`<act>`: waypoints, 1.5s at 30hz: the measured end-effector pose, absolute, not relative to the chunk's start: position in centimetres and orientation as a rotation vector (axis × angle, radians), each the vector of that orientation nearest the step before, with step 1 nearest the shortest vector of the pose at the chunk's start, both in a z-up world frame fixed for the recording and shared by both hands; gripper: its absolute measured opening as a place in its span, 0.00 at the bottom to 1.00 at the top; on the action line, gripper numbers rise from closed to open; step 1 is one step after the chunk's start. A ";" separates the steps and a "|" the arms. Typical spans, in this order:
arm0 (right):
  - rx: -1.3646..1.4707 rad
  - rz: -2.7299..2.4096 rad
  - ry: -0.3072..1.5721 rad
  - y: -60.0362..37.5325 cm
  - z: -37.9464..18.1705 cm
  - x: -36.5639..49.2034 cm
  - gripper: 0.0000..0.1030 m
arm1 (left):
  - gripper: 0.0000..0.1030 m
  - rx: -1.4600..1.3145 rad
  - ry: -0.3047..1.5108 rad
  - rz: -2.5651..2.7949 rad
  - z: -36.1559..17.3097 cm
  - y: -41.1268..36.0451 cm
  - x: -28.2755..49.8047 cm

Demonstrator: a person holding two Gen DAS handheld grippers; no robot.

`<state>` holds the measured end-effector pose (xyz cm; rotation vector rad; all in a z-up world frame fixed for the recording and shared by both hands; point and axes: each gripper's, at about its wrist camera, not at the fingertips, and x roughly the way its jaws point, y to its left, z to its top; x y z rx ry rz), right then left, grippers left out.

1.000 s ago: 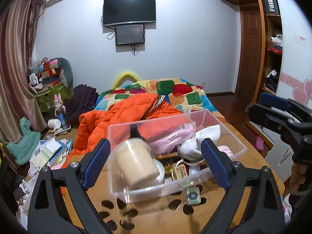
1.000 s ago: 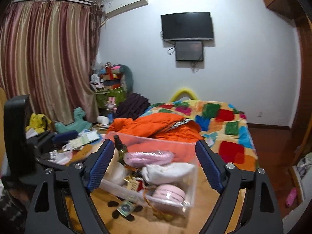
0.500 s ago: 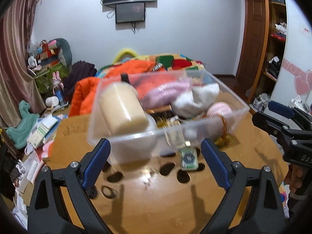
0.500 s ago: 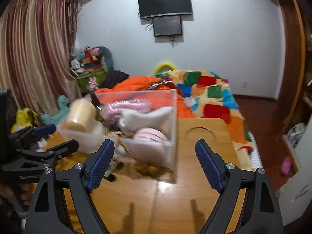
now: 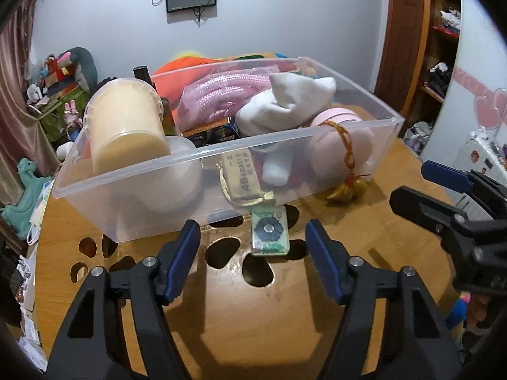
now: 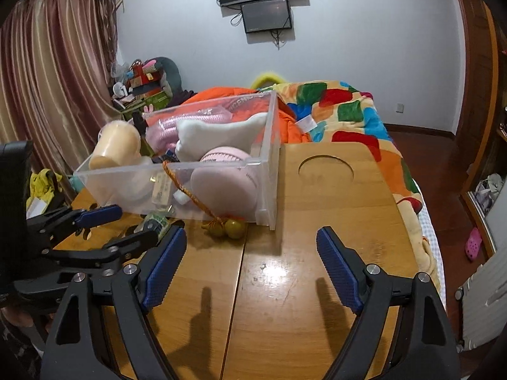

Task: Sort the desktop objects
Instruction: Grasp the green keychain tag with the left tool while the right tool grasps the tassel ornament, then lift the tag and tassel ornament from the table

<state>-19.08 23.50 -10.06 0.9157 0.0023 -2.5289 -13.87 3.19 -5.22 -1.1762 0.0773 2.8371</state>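
We are at the start of sorting: both tools are low over the wooden surface (image 6: 332,196), and nothing has been lifted yet. A clear plastic bin (image 5: 221,161) stands on the surface, crowded with a cream-coloured jar (image 5: 123,123) lying tilted at its left end, a pink bundle in plastic wrap (image 5: 221,95), a white cloth (image 5: 285,107) and a round pink case (image 5: 339,145).

The left tool (image 5: 252,247) points downward at the near wall of the bin. Its jaws have just been closing and now stand partly apart, with a small flat tag bearing a dark blue flower (image 5: 269,231) lying on the surface between them (the pads do not touch it, so nothing is gripped). This tag appears to be the first thing we mean to pick up. The next move, as we judge it, calls for easing the left tool forward until the pads bracket the tag's edges, then closing. The tag lies flat and thin, partly over cut-out holes in the surface, so the pads must come in very low.

The right tool (image 6: 250,259) hangs over bare wood in front of the bin's right corner, jaws wide and empty, angled gently downward. Just ahead of it lies a pair of small olive gourds (image 6: 226,228) on an orange cord trailing out of the bin.
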 end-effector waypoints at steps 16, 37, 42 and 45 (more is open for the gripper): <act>1.036 -2.451 0.071 20.2 -11.7 -21.4 0.51 | 0.41 -1.207 0.089 2.833 -6.0 4.1 -14.5; 1.049 -2.480 0.159 18.6 -11.2 -20.4 0.27 | 0.23 -1.146 -0.079 2.814 -5.3 1.9 -13.3; 1.016 -2.428 0.079 19.1 -10.4 -19.3 0.27 | 0.23 -1.148 -0.118 2.804 -5.0 1.6 -13.0; 0.979 -2.401 0.053 19.0 -9.8 -18.5 0.27 | 0.23 -1.132 -0.129 2.807 -4.5 1.4 -12.4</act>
